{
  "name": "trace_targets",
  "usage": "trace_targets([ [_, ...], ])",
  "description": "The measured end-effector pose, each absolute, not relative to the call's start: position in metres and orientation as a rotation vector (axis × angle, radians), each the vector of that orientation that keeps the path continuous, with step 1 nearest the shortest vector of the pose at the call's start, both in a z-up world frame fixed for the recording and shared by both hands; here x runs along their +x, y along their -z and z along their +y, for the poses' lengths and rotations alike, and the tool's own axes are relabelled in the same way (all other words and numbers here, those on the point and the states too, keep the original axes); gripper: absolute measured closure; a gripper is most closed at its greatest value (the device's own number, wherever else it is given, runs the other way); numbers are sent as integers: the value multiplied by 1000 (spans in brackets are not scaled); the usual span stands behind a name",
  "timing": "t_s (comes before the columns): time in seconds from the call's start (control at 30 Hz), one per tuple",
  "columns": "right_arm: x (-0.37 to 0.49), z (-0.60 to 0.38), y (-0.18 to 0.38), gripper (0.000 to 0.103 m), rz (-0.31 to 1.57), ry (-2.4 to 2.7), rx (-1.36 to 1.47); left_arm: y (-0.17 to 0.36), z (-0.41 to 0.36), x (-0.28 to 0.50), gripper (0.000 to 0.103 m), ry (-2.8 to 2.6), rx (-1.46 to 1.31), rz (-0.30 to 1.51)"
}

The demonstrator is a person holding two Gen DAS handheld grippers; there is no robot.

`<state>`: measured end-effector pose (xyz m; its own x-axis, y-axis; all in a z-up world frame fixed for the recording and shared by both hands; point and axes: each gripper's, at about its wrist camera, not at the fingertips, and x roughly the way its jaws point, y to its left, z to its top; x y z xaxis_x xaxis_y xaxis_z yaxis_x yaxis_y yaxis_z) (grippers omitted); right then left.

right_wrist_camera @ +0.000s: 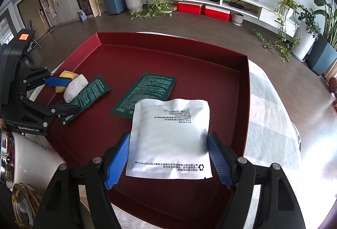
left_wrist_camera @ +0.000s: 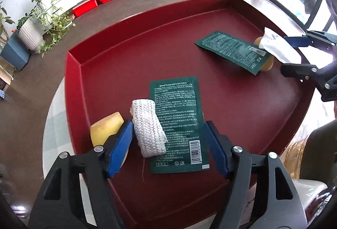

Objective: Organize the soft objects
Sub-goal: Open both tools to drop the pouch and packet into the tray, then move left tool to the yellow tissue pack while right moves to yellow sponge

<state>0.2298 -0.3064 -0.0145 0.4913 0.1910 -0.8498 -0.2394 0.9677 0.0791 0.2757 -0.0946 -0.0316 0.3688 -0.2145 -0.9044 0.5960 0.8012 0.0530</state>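
Tray (left_wrist_camera: pixel 88 64) holds two green packets (left_wrist_camera: pixel 177 123), two sponges (left_wrist_camera: pixel 106 127).

Left tongs (left_wrist_camera: pixel 169 147): jaws spread wide, black arms angled forward and down, blue pads (left_wrist_camera: pixel 120 148) facing each other, gripping nothing. Right tongs (right_wrist_camera: pixel 168 160): jaws also wide apart, pointed forward and down, blue pads (right_wrist_camera: pixel 219 162) on either side of the gap. Seen from the right wrist, the left tongs sit far left, well apart from the right.
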Motion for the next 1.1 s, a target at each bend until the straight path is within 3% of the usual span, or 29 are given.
trace_targets([
  [0.63, 180, -318, -36, 22, 904, -259, -26, -41, -41, 229, 33, 513, 290, 931],
  [0.9, 93, -318, -63, 22, 826, -253, 36, -74, -28, 130, 33, 468, 292, 840],
  [1.1, 23, -286, -56, 22, 857, -267, 25, -63, -49, 49, 33, 478, 295, 865],
])
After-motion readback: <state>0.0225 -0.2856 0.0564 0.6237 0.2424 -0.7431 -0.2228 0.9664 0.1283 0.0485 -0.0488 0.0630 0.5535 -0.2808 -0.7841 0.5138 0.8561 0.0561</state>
